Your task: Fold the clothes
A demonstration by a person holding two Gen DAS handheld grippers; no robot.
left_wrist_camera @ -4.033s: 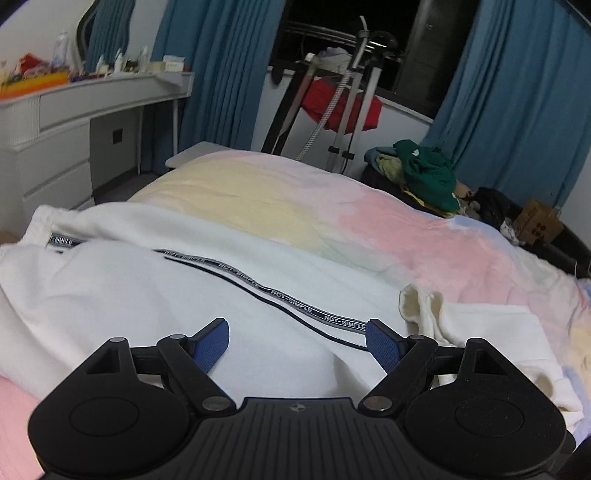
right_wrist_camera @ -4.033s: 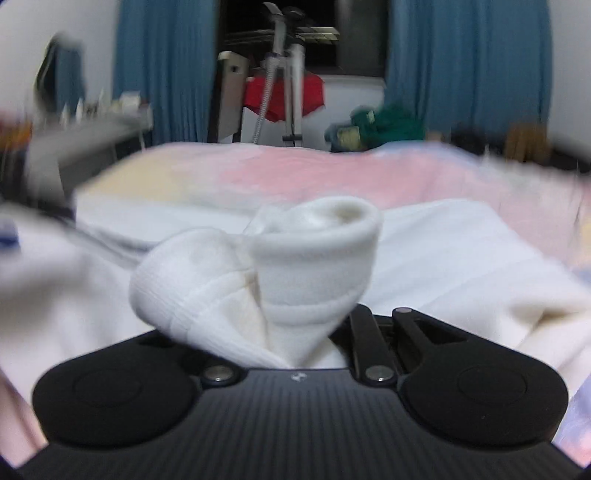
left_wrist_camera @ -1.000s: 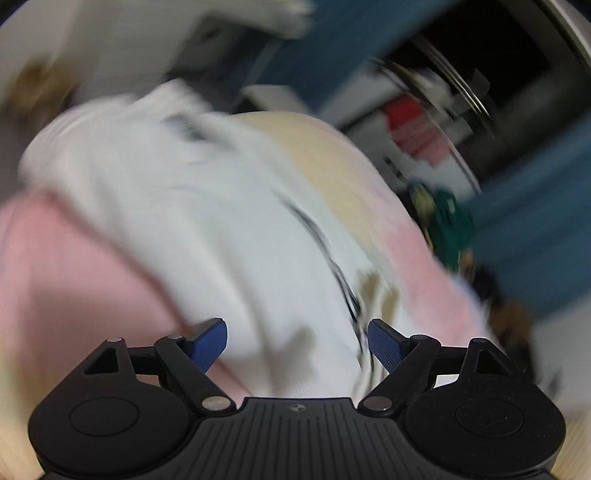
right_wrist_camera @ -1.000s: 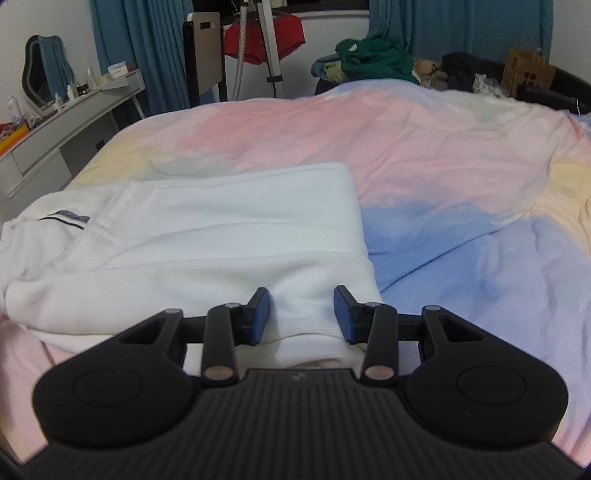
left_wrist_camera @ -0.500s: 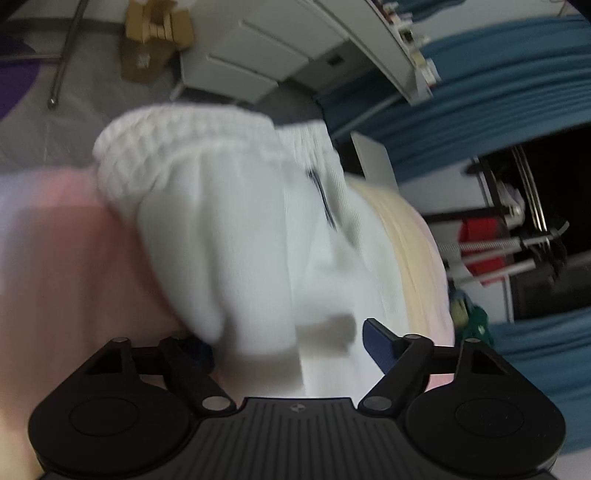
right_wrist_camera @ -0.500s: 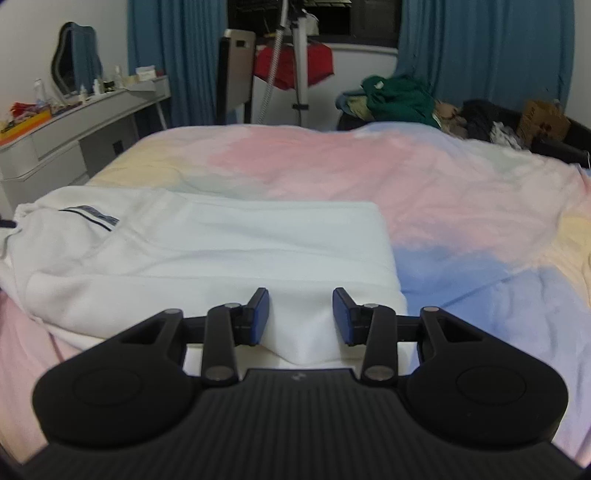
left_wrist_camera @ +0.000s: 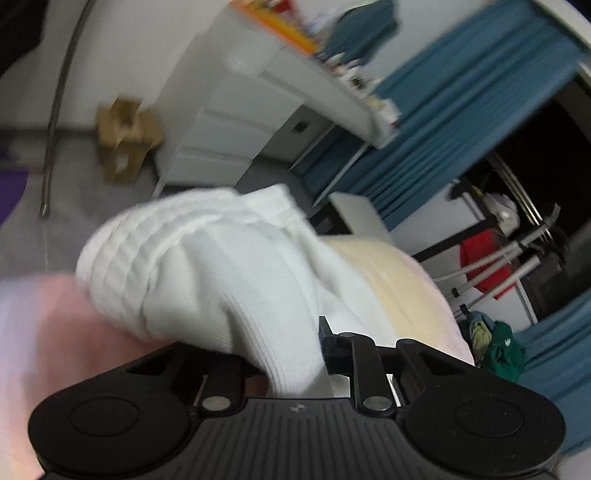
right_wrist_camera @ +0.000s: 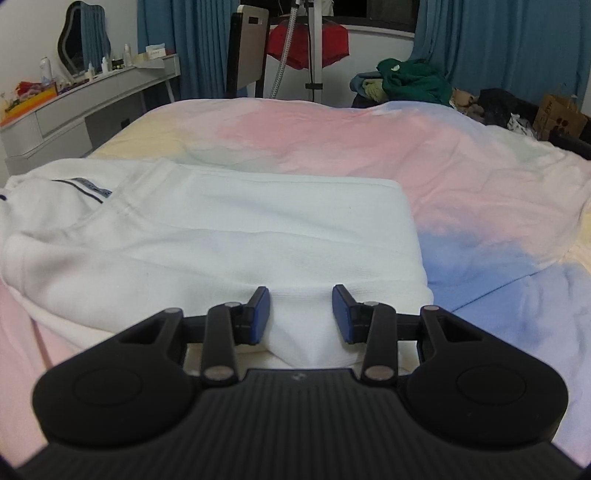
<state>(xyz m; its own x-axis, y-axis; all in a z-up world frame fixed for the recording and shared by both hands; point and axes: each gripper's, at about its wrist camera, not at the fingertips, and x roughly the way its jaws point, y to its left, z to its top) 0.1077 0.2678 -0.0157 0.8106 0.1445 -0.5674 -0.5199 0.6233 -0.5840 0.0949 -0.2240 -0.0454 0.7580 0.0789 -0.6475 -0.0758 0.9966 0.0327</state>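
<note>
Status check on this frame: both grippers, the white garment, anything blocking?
Left gripper closing on the white garment's ribbed end. Right gripper open, fabric fold between its fingers. Nothing blocking on the bedspread.

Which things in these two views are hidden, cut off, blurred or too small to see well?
- Left view: the left gripper pads, covered by the white garment; its jaws are closing on it.
- Left view: the shelf items, blurred by motion.
- Right view: the garment's near hem, behind the right gripper.
- Right view: the stripe lettering, too small.
</note>
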